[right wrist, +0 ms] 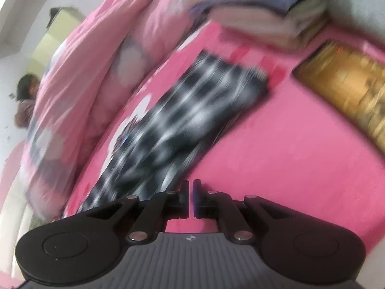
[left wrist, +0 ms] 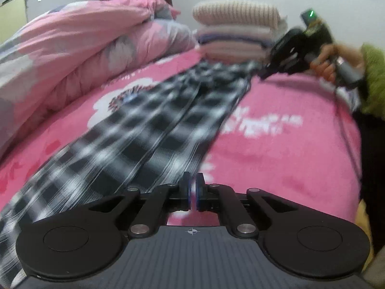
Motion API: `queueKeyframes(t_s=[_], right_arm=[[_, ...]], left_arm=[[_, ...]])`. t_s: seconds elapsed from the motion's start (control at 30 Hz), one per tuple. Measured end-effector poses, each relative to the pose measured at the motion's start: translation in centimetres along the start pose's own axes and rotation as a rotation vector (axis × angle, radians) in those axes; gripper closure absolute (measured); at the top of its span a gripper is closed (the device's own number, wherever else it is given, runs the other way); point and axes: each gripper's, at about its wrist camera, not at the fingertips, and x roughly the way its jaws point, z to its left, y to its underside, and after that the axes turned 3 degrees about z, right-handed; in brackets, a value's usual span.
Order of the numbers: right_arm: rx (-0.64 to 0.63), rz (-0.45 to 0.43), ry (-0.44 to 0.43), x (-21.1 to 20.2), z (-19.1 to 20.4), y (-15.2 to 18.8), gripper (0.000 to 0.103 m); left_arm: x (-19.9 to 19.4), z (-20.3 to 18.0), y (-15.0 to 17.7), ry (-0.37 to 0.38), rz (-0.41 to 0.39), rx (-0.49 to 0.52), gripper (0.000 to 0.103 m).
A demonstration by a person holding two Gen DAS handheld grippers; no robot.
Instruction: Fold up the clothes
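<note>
A black-and-white checked garment lies stretched in a long strip on the pink bed sheet; it also shows in the right wrist view, blurred. My left gripper is shut with nothing seen between the pads, at the garment's near right edge. My right gripper is shut, empty as far as I can tell, beside the garment's near edge. In the left wrist view the right gripper sits at the garment's far end, held by a hand.
A pink flowered duvet is heaped along the left. A stack of folded clothes stands at the far end of the bed. A golden-brown cushion lies at the right. A person is at far left.
</note>
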Motion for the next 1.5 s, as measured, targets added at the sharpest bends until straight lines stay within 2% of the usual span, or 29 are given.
queueKeyframes(t_s=[0.1,0.17,0.2,0.3,0.4,0.47,0.57,0.7,0.8,0.97,1.03,1.1,1.2,1.37,1.43,1.5], right_arm=[[0.066,-0.039,0.035,0.1,-0.7,-1.8,0.092],[0.12,-0.064,0.053,0.2,-1.3,-2.8,0.06],[0.132,-0.076,0.061,0.3,-1.6,-3.2,0.057],[0.14,-0.113,0.09,0.6,-2.2,-4.0,0.058],[0.122,-0.128,0.108,1.3,-2.5,-4.8,0.069],[0.084,-0.143,0.118,1.5,-2.2,-5.2,0.092],[-0.036,-0.184,0.125,1.2,-0.4,-5.7,0.1],[-0.197,-0.237,0.134,0.9,2.0,-6.4,0.101],[-0.269,-0.221,0.194,2.2,2.6,-7.2,0.101],[-0.227,-0.055,0.18,5.1,-0.6,-8.0,0.099],[-0.246,-0.002,0.186,5.4,-0.8,-8.0,0.099],[-0.291,0.054,0.228,4.9,-0.5,-8.0,0.1],[-0.337,0.099,0.343,2.6,0.1,-7.7,0.1],[-0.468,0.044,0.435,-0.2,2.7,-6.2,0.098],[-0.486,0.038,0.371,-0.3,3.5,-5.8,0.098],[-0.493,0.068,0.299,0.6,3.9,-5.3,0.098]], left_arm=[[0.7,-0.5,-0.6,0.0,-0.035,-0.015,0.089],[1.5,-0.7,-0.7,0.004,-0.042,-0.035,0.085],[2.0,-0.8,-0.7,0.007,-0.042,-0.046,0.085],[3.1,-0.9,-0.8,0.021,-0.043,-0.081,0.085],[3.8,-0.9,-1.1,0.052,-0.036,-0.106,0.085],[4.1,-1.0,-1.6,0.076,-0.033,-0.104,0.084],[4.8,-1.5,-2.6,0.114,-0.037,-0.094,0.079],[6.1,-2.5,-3.7,0.152,-0.024,-0.077,0.074],[6.7,-3.0,-3.7,0.164,-0.009,-0.081,0.074],[6.8,-2.7,-3.7,0.182,-0.007,-0.117,0.074],[6.8,-2.6,-3.7,0.187,-0.008,-0.128,0.074],[6.7,-2.5,-3.6,0.189,-0.014,-0.134,0.074],[6.5,-2.4,-3.4,0.196,-0.021,-0.14,0.074],[5.7,-2.6,-3.4,0.191,-0.021,-0.136,0.074],[4.7,-2.6,-3.4,0.178,-0.023,-0.136,0.074],[3.2,-2.2,-3.5,0.156,-0.024,-0.145,0.074]])
